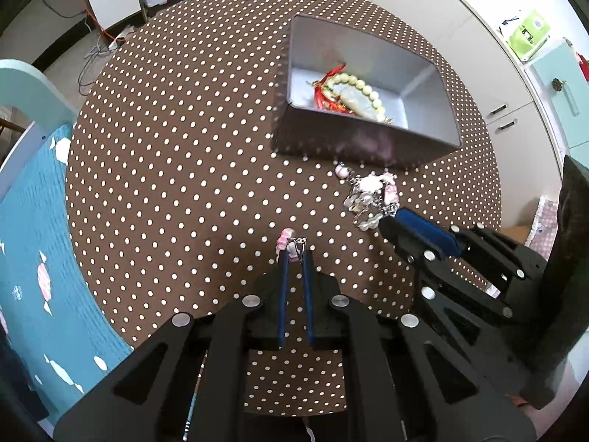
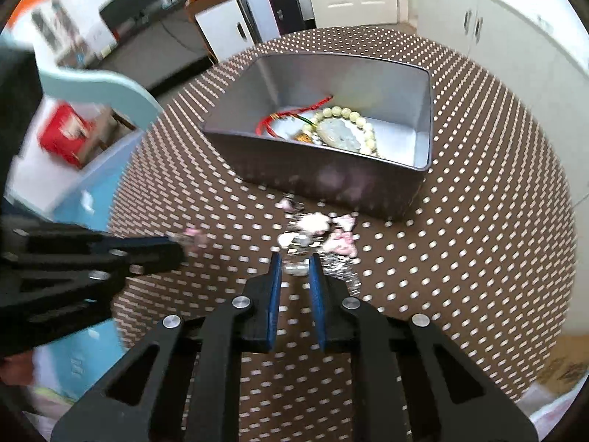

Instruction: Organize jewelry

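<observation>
The left gripper (image 1: 293,250) has its jaws pressed close on a small pink bead piece (image 1: 288,240), pinched at the fingertips. The right gripper (image 2: 294,263) is also narrowed around part of a pink and silver charm bracelet (image 2: 316,235); the picture is blurred, so I judge it is pinching it but cannot be sure.

In the left wrist view the bracelet (image 1: 370,199) lies at about 2 o'clock from the left gripper, its long axis running toward the grey tin box (image 1: 364,143). The right gripper is clearly the nearer one. The box stands at 12 o'clock from the right gripper, just beyond the bracelet, and already holds a green bead bracelet (image 2: 349,129) with red cord. The dotted tablecloth (image 1: 176,169) covers the table.
</observation>
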Motion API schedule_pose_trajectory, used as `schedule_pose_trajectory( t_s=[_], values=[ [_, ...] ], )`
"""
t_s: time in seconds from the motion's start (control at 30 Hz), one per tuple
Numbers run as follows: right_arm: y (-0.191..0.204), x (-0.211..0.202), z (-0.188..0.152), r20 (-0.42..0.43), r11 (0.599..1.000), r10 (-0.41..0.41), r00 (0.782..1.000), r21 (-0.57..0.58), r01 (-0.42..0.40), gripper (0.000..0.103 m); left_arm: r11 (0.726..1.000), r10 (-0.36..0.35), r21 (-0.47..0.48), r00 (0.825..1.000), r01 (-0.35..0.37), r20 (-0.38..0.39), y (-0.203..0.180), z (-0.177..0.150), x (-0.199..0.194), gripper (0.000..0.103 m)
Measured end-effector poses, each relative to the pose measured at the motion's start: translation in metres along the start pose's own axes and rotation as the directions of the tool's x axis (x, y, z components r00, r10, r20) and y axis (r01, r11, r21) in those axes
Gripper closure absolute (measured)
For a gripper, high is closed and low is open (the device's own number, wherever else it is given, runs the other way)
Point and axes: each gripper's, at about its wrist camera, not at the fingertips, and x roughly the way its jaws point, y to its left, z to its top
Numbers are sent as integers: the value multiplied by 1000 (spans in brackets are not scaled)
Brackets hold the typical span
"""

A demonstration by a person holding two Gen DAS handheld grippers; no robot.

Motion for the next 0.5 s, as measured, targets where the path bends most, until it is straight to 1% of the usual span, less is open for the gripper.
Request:
schedule_pose_trajectory(
  t_s=[0.1, 0.17, 0.23, 0.27, 0.37, 0.4, 0.5],
  values=[
    [5, 6, -1, 1, 999, 2, 1000, -44, -2, 89, 1000, -4, -12, 1000, 4, -12, 5, -6, 5, 96],
    [9, 11, -1, -3, 997, -17, 1000, -73, 17, 89, 1000, -8, -22, 1000, 7, -21, 6, -13, 11, 96],
    [11, 15, -2, -15, 996, -16, 1000, -92, 14, 89, 999, -10, -31, 1000, 10, -29, 7, -14, 14, 96],
    [11, 16, -4, -23, 996, -12, 1000, -89, 10, 89, 999, -12, -35, 999, 10, -31, 8, -15, 14, 96],
    [7, 18, -5, -74, 998, 32, 997, -48, -35, 89, 999, -19, -49, 999, 17, -33, 11, -16, 15, 96],
    [9, 16, -8, -77, 998, 35, 996, -49, -39, 89, 998, -21, -51, 999, 19, -30, 11, -17, 15, 96],
    [13, 14, -6, -62, 994, 0, 998, -107, -7, 89, 998, -23, -59, 999, 22, -24, 18, -17, 14, 96]
  ],
)
